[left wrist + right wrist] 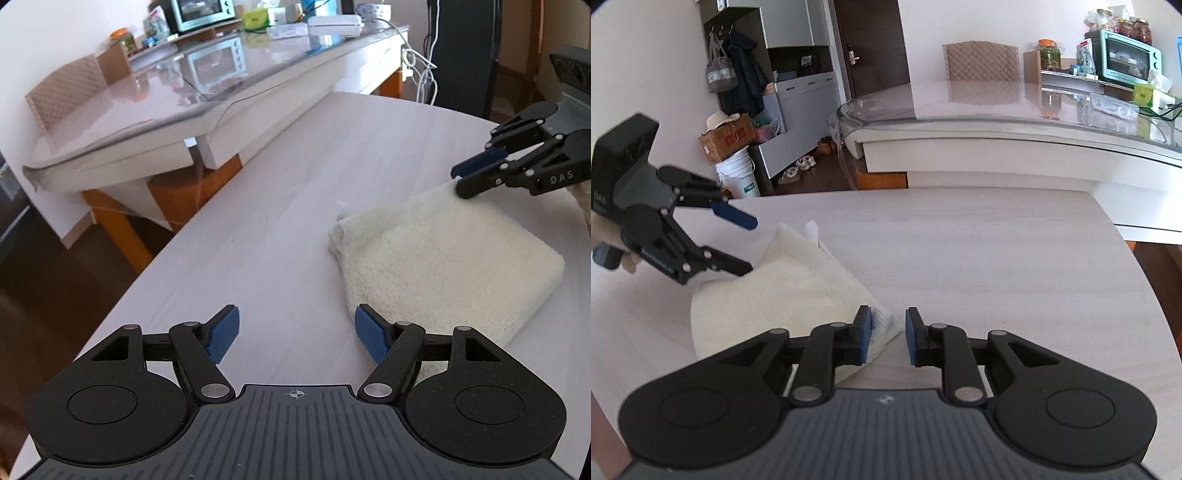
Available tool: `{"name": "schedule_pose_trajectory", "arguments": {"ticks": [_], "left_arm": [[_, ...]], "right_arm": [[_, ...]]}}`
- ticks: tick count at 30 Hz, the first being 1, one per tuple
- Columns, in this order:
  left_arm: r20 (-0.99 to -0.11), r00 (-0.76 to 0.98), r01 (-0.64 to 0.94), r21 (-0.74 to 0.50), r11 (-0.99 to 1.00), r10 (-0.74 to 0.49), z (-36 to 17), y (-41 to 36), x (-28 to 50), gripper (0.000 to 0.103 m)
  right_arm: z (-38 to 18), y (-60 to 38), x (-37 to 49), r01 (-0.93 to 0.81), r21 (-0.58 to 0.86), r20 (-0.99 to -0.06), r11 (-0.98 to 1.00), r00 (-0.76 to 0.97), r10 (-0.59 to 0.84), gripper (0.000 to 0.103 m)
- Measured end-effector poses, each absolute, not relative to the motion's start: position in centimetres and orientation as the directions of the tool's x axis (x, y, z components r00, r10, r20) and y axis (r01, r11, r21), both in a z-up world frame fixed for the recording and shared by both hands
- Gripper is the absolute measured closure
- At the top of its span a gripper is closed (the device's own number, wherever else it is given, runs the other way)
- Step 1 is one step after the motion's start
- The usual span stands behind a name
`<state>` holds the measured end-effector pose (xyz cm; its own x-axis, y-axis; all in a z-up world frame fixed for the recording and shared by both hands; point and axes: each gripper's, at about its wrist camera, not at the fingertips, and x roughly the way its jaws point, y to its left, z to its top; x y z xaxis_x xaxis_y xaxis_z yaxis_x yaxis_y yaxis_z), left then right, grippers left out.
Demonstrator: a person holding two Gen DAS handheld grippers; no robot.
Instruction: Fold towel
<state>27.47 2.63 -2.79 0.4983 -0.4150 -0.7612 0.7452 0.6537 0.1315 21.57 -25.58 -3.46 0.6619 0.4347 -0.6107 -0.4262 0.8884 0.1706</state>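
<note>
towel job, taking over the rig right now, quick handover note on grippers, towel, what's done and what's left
Left gripper: jaws wide open, nothing between them, hovering at the near edge of the cream terry towel.
Right gripper: jaws slightly apart at the towel's corner, the pads not pressing on it; it holds nothing.
Towel: lies folded into a thick rectangular stack on the pale wood-grain table, with one loose corner sticking out at the far end.
Done: the folds look complete.
Left: perhaps tuck or flatten that loose corner, then back both grippers away.
</note>
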Motion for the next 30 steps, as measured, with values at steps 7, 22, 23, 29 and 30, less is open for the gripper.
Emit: {"name": "schedule_pose_trajectory", "arguments": {"ticks": [7, 22, 23, 29, 30], "left_arm": [[-0.726, 0.525, 0.735, 0.123, 0.667, -0.445, -1.2, 3.5, 25.6, 0.028], [-0.733, 0.512, 0.741, 0.113, 0.662, -0.448, -3.0, 2.8, 20.5, 0.028], [-0.734, 0.511, 0.740, 0.112, 0.663, -0.447, -3.0, 2.8, 20.3, 0.029], [-0.736, 0.525, 0.716, 0.111, 0.689, -0.428, -2.9, 2.8, 18.1, 0.029], [-0.729, 0.536, 0.709, 0.115, 0.696, -0.425, -2.7, 2.8, 17.7, 0.029]], "right_arm": [[-1.5, -24.7, 18.2, -0.480, 0.193, -0.575, 0.856, 0.651, 0.495, 0.080], [-3.0, -20.4, 13.5, -0.607, 0.048, -0.662, 0.793, 0.576, 0.480, 0.082], [-3.0, -20.4, 13.5, -0.609, 0.042, -0.662, 0.792, 0.576, 0.479, 0.081], [-2.7, -21.5, 13.5, -0.589, 0.091, -0.642, 0.803, 0.582, 0.499, 0.081], [-2.4, -21.7, 13.4, -0.576, 0.104, -0.629, 0.811, 0.593, 0.502, 0.081]]}}
